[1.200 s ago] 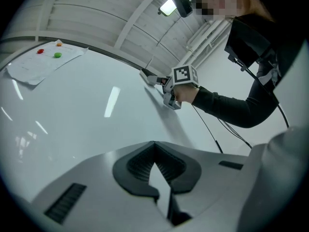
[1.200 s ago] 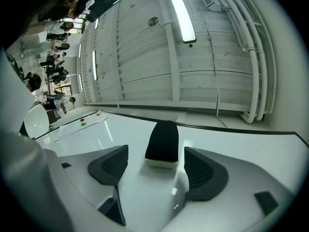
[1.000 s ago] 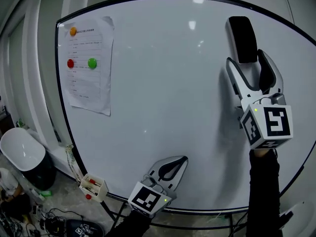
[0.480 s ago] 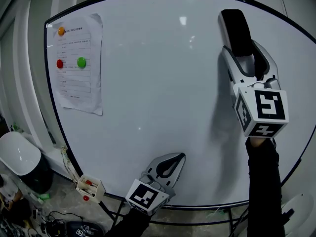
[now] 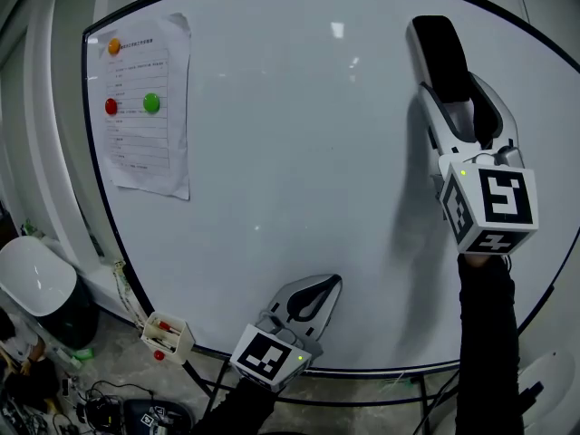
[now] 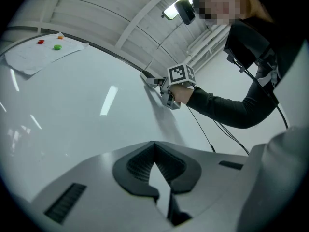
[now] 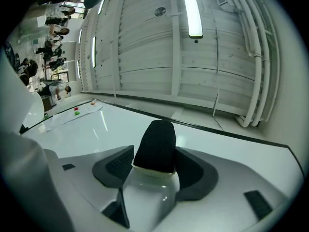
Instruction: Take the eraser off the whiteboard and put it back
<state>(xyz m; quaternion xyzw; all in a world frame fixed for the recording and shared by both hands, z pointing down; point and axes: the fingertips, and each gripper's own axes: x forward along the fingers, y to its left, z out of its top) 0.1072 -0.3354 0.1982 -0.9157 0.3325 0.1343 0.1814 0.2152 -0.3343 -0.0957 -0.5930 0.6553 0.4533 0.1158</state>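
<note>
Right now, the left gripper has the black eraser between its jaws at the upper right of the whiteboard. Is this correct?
No: the right gripper has the black eraser between its jaws, which have just been closing on it, at the upper right of the whiteboard. The head view shows this.

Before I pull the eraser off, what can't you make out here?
- Grip on the eraser: the jaws of the right tool have just been closing around it; the right gripper view doesn't show whether the pads press on it yet.
- Eraser's lower end: head view, behind the tool.
- Print on the paper sheet: head view, too small.
</note>
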